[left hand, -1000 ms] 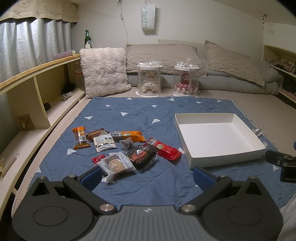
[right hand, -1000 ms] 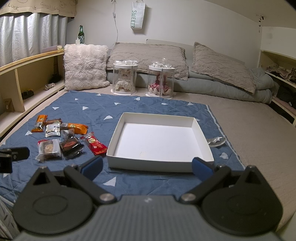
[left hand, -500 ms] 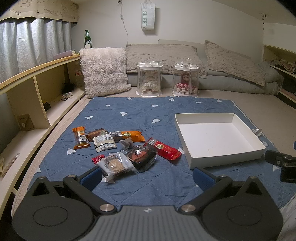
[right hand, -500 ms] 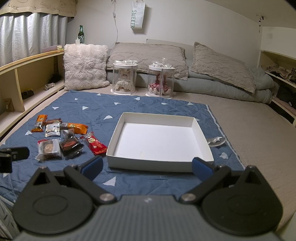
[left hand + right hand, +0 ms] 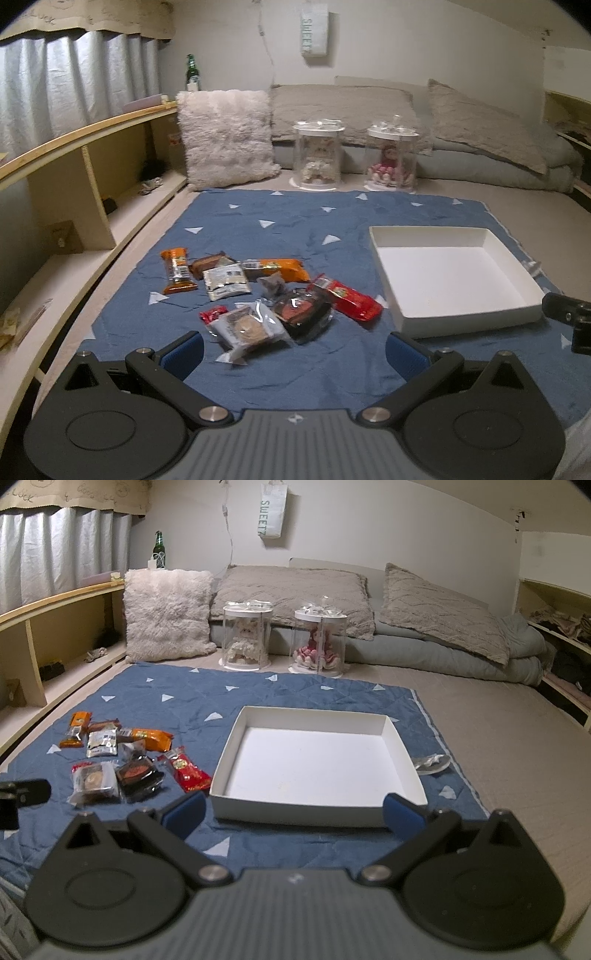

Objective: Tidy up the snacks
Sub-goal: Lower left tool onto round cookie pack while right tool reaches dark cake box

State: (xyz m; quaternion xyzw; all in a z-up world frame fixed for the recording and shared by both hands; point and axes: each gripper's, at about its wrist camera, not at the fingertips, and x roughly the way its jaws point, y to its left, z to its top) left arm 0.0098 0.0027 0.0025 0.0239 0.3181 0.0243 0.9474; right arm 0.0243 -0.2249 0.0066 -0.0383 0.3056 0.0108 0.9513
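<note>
Several wrapped snacks lie in a loose pile on the blue mat (image 5: 295, 229): an orange bar (image 5: 177, 269), a white packet (image 5: 225, 282), a long orange pack (image 5: 277, 268), a red pack (image 5: 349, 299), a dark round cake (image 5: 304, 312) and a clear-wrapped cookie (image 5: 245, 328). The empty white box (image 5: 454, 277) sits to their right and shows in the right wrist view (image 5: 317, 764). My left gripper (image 5: 293, 352) is open and empty, just short of the pile. My right gripper (image 5: 293, 814) is open and empty, in front of the box.
Two clear jars with dolls (image 5: 319, 157) (image 5: 391, 158) stand beyond the mat. A fluffy pillow (image 5: 227, 138) and grey bedding (image 5: 443, 627) lie behind. A wooden shelf (image 5: 74, 177) runs along the left. A crumpled clear wrapper (image 5: 432, 763) lies right of the box.
Both grippers have shifted slightly forward toward the mat. The snacks and the box have not moved.
</note>
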